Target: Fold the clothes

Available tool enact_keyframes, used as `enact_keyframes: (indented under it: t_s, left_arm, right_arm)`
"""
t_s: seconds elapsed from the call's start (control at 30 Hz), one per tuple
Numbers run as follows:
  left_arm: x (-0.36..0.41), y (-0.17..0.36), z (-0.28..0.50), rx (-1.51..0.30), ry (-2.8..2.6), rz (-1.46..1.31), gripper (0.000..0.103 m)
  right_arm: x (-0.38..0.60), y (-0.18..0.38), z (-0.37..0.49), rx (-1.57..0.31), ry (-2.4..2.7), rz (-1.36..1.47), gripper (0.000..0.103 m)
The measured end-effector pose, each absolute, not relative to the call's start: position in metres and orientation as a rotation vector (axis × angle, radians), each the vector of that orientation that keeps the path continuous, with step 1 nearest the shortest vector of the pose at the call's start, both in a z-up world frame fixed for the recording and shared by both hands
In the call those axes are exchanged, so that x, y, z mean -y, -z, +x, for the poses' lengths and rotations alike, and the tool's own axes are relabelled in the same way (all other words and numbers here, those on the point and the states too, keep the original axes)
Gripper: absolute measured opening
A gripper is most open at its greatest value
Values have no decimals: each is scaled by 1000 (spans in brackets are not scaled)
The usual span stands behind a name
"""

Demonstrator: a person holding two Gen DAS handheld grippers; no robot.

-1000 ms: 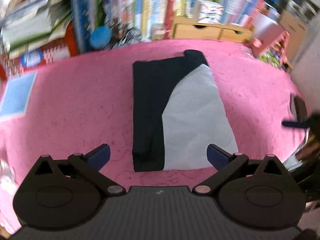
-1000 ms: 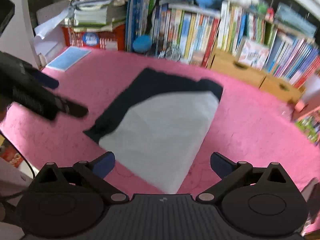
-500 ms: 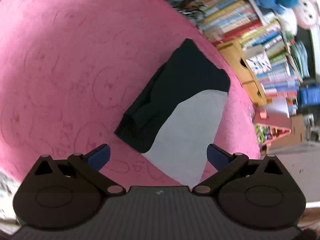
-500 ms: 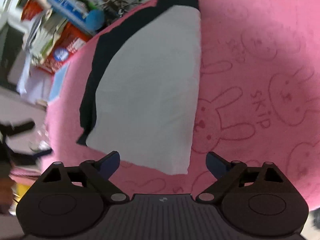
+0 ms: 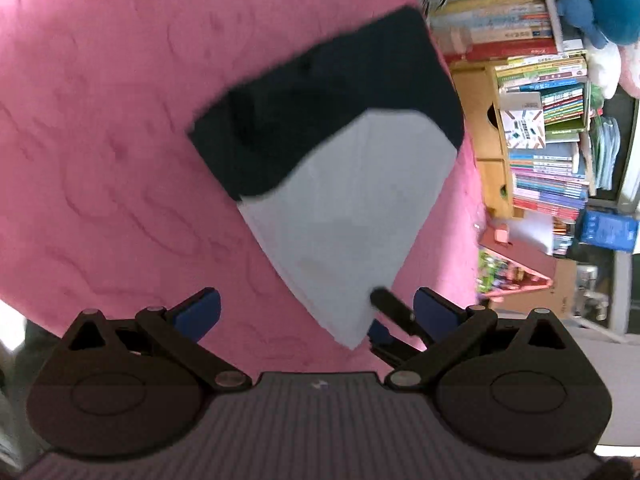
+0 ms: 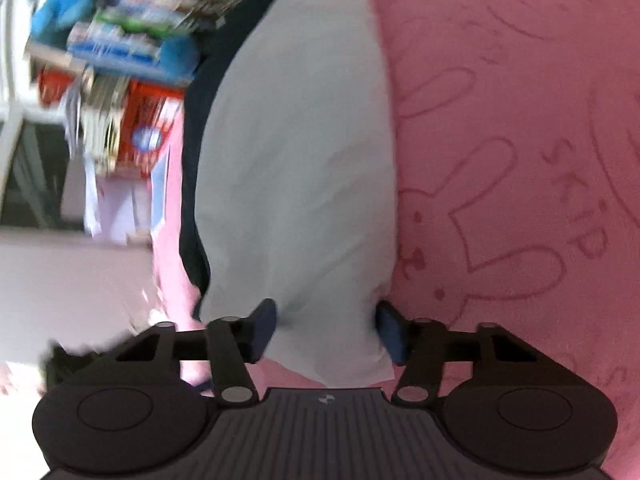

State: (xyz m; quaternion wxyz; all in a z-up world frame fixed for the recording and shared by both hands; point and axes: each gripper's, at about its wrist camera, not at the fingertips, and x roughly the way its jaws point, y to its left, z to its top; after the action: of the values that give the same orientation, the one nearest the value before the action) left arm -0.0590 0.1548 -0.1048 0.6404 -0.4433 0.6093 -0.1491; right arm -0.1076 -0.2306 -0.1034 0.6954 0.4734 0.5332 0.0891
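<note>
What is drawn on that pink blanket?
Darker pink outline bunnies and the word SKIP on the pink blanket, clearest in the right wrist view.

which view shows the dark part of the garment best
The left wrist view: the dark part lies whole beside the grey panel. The right wrist view shows only a blurred dark strip along the panel's left edge.

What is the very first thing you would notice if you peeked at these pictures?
A big pink blanket with bunny drawings covers everything, and a folded grey and black garment lies in its middle. The right gripper has its fingers on either side of the garment's near grey end, while the left gripper waits open. Behind, shelves crammed with colourful books stand out.
</note>
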Motion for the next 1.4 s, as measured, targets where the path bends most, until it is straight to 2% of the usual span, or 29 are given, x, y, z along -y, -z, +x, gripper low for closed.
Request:
enact_keyframes:
  t_s: [0.23,0.4,0.47,0.6,0.83,0.87,0.93,0.97,1.0,1.17,1.4]
  left_arm:
    - [-132,139,-46,-1350,385,-1207,103]
    - [-128,138,-40,-1227,469,-1413,100]
    - [-131,125,-36,-1177,521,-1406,100]
    - [-132,113,-31,-1158,567,-1382,100]
    - [-139,127,-43,-1223,478,-1357,100]
    - [-139,127,-45,-1232,471,-1337,100]
    - [-140,125,-52,-1249,475,-1298,102]
    - [-139,124,-55,-1260,480,-1280,102]
    - [-138,124,-58,-1269,478,-1271,103]
    - [-129,136,-61,-1267,428,-1324,103]
    - [-129,149,-46,-1107,295,-1428,102]
  right_arm:
    - [245,95,-110,-1110,-252,1279,51]
    - [249,97,-110,-1117,-241,1258,59]
    - [251,98,-110,-1122,-236,1246,59]
    - [259,104,-112,-1078,-202,1270,68]
    - [247,115,-106,-1108,-188,1330,70]
    - [245,117,-105,-1113,-186,1339,69]
    - [241,121,-103,-1121,-182,1357,50]
    - [239,122,-102,-1125,-180,1365,37]
    - [237,124,-101,-1130,-178,1374,31]
    - [240,119,-101,-1088,-210,1494,27]
    - [243,104,-90,-1063,-249,1574,27]
